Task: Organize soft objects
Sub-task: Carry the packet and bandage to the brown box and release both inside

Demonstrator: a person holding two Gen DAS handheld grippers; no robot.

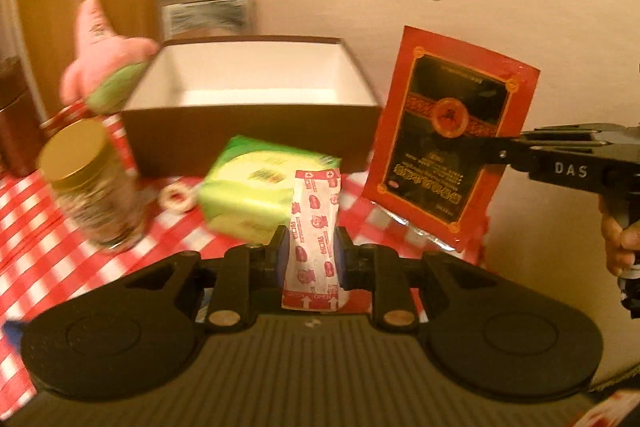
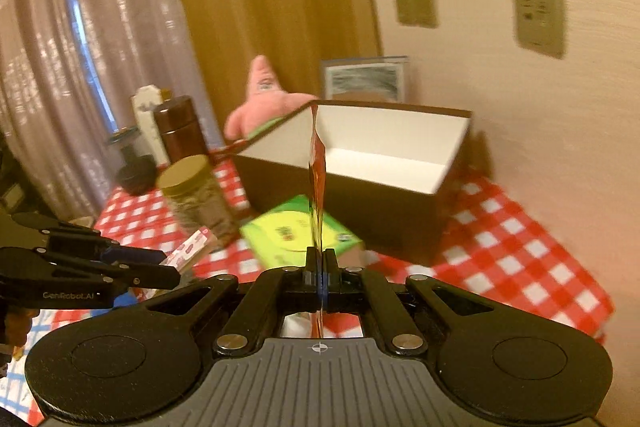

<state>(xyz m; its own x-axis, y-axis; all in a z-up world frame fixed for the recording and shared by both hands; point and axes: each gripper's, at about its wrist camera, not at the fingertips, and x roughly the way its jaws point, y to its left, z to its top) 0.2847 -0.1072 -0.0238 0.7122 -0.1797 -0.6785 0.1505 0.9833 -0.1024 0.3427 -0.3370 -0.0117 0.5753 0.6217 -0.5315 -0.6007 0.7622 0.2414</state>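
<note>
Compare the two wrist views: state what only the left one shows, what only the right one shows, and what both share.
Only the left wrist view: the printed face of the red pouch and a small tape roll.
Only the right wrist view: sheer curtains and a brown canister.
Both: the open box, pink plush, gold-lidded jar, green pack, and bandage packet in the left gripper.

jar [image 1: 94, 187] label was motion-blurred, unreadable. red pouch [image 2: 317, 183] showed edge-on in right wrist view, print hidden. plush [image 1: 105, 61] lower part sat behind box [image 1: 248, 135] corner.
</note>
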